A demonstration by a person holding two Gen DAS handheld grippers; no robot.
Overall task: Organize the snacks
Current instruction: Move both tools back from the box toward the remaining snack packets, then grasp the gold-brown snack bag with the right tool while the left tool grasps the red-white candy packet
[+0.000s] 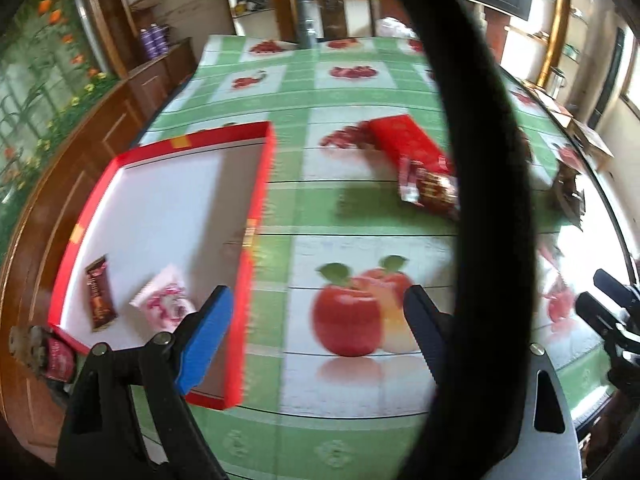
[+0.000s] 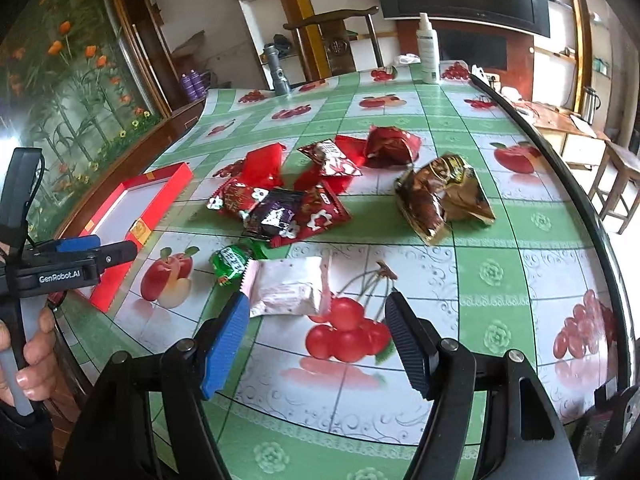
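Green checked oilcloth with fruit prints covers the counter (image 2: 472,264) we work over, a flower mural at nine o'clock. At our left lies the red box (image 1: 256,216), white inside, holding a brown bar (image 1: 100,292) and a pink packet (image 1: 166,300). Our left tongs (image 1: 318,304) gape empty above the printed apples; a black strap (image 1: 488,160) crosses that view. Centre, the snack pile (image 2: 280,212) lies loose, a green candy (image 2: 230,262) and a pale wrapper (image 2: 286,288) at twelve o'clock of our right tongs (image 2: 316,312), open, gripping nothing. Gold bags (image 2: 444,196) sit at two o'clock, bare cloth before the counter's rim.
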